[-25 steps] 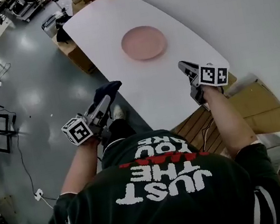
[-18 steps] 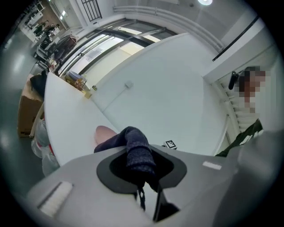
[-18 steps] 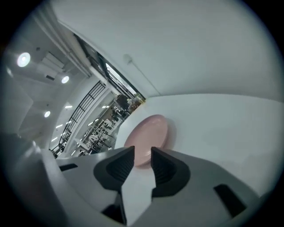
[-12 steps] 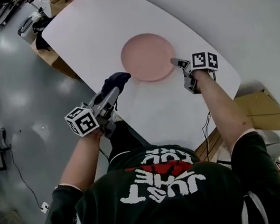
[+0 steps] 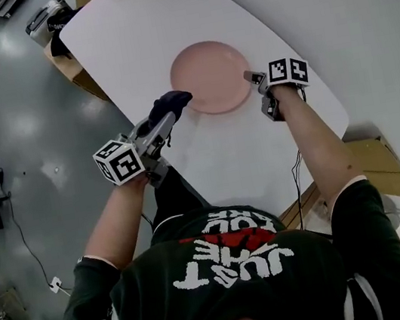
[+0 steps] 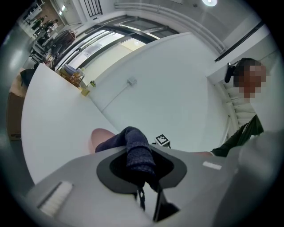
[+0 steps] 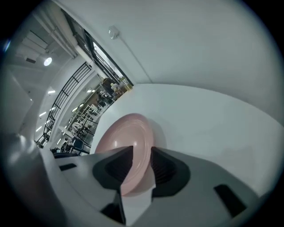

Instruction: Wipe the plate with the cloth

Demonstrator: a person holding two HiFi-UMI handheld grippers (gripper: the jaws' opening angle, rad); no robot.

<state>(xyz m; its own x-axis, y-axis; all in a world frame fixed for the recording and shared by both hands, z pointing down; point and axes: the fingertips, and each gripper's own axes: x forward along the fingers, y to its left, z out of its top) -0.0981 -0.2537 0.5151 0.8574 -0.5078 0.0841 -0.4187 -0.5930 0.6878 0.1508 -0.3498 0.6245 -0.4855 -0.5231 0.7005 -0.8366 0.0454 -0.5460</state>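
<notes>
A pink plate (image 5: pixel 210 75) lies on the white table (image 5: pixel 221 151). My left gripper (image 5: pixel 167 117) is shut on a dark blue cloth (image 5: pixel 170 105), whose bunched end sits at the plate's near-left rim. In the left gripper view the cloth (image 6: pixel 135 148) fills the jaws, with the plate (image 6: pixel 98 135) just behind it. My right gripper (image 5: pixel 251 77) is at the plate's right rim. Its jaws have just been opening, and in the right gripper view the plate's edge (image 7: pixel 126 142) shows between the spread jaws with no pad pressing on it.
A cardboard box (image 5: pixel 81 73) and a dark bag (image 5: pixel 57 23) stand on the grey floor by the table's left side. Wooden boards (image 5: pixel 380 162) lie beyond its near right corner. Bottles (image 6: pixel 73 77) stand at the table's far end.
Both grippers have moved forward from the table's near edge to the plate. The left one carried the cloth to the near-left rim. The right one reached the right rim and opened.
</notes>
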